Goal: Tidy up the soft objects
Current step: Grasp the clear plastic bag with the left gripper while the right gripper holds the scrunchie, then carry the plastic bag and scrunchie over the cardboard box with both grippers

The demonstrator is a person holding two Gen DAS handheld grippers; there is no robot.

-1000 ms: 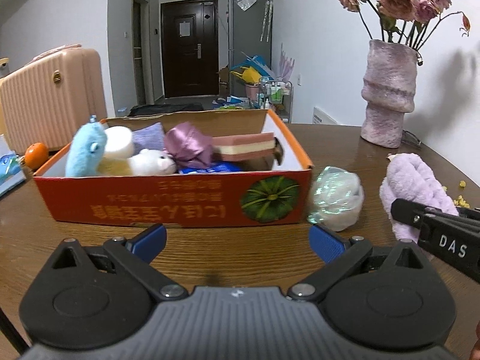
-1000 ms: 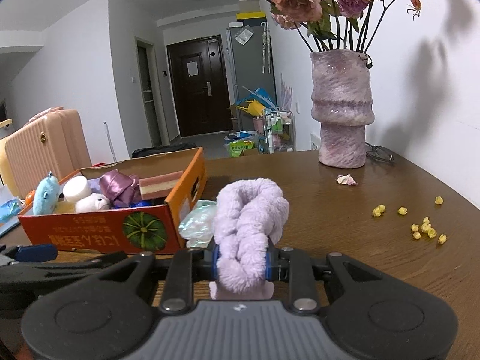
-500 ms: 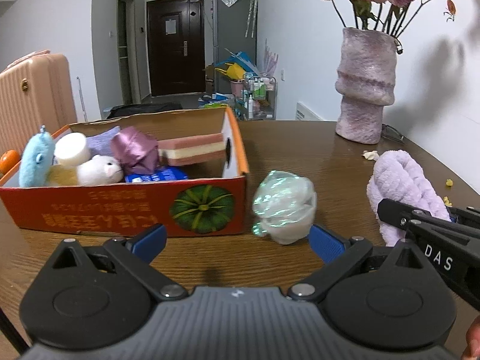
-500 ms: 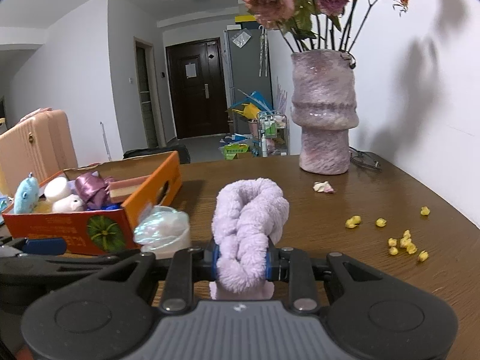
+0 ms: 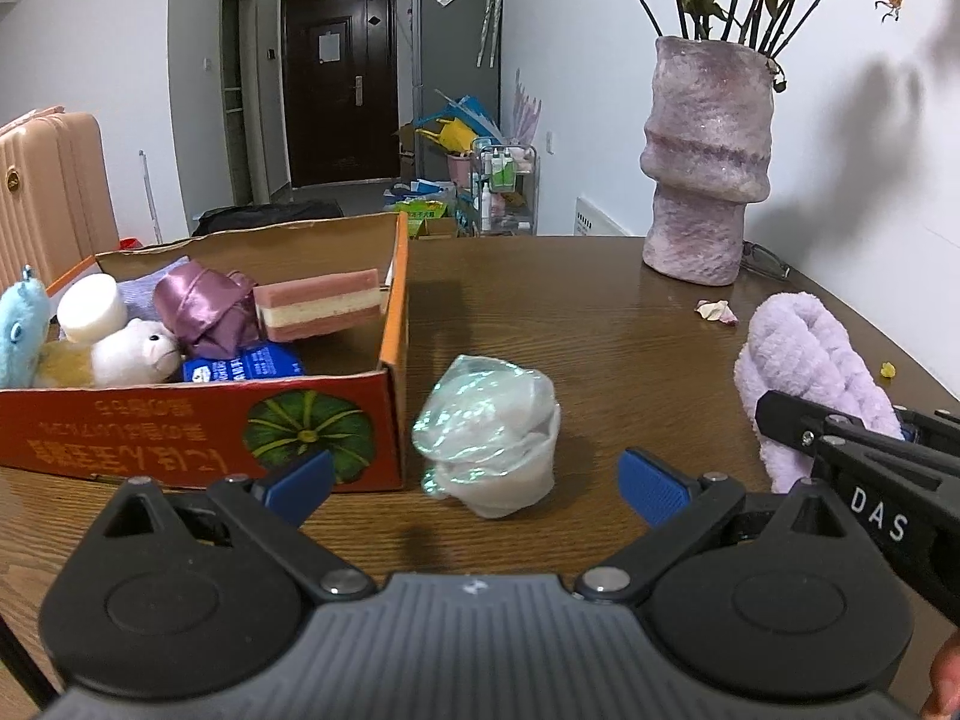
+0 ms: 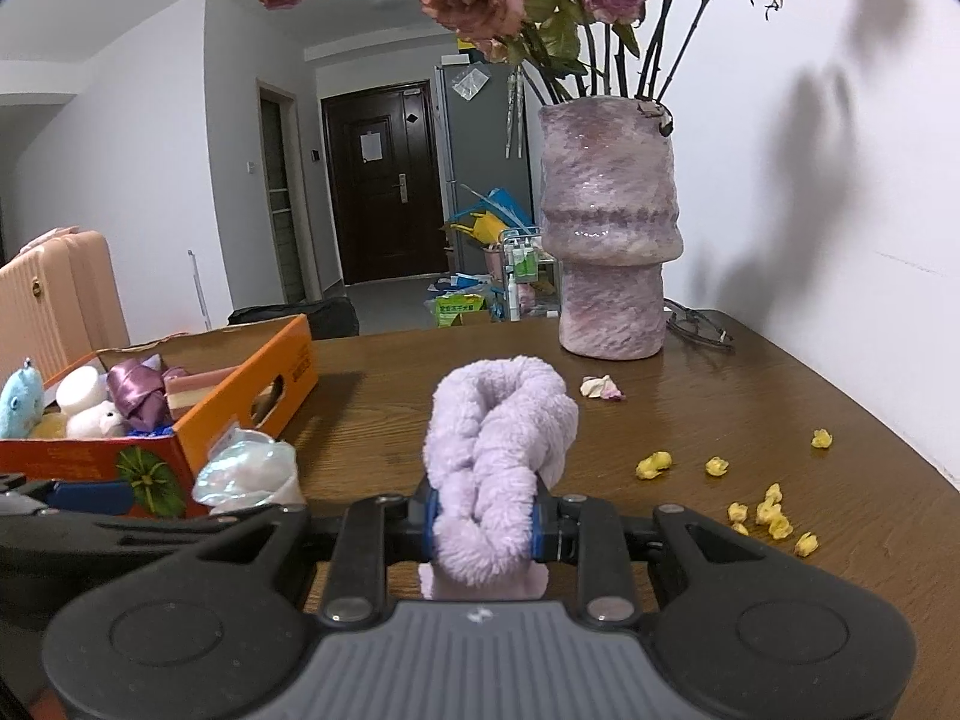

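Observation:
My right gripper (image 6: 485, 525) is shut on a fluffy lilac twisted towel (image 6: 498, 444), which stands up between its blue pads above the wooden table; the same towel (image 5: 810, 366) shows at the right in the left wrist view. My left gripper (image 5: 474, 474) is open, and a crumpled iridescent plastic bag (image 5: 489, 432) lies on the table just ahead, between its blue fingertips (image 5: 651, 483) but apart from them. To the left stands an orange cardboard box (image 5: 210, 438) with plush toys, a purple satin bundle (image 5: 204, 306) and a striped sponge (image 5: 324, 309) inside.
A tall purple vase (image 6: 609, 228) with dried roses stands at the table's back right. Yellow petals (image 6: 762, 510) lie scattered to the right, a pink petal (image 6: 600, 387) nearer the vase. A pink suitcase (image 5: 48, 198) stands beyond the table at left.
Both grippers have shifted to the right along the table; the box slid towards the left of both views. The iridescent bag now lies between the left fingertips. The right grip on the towel is unchanged.

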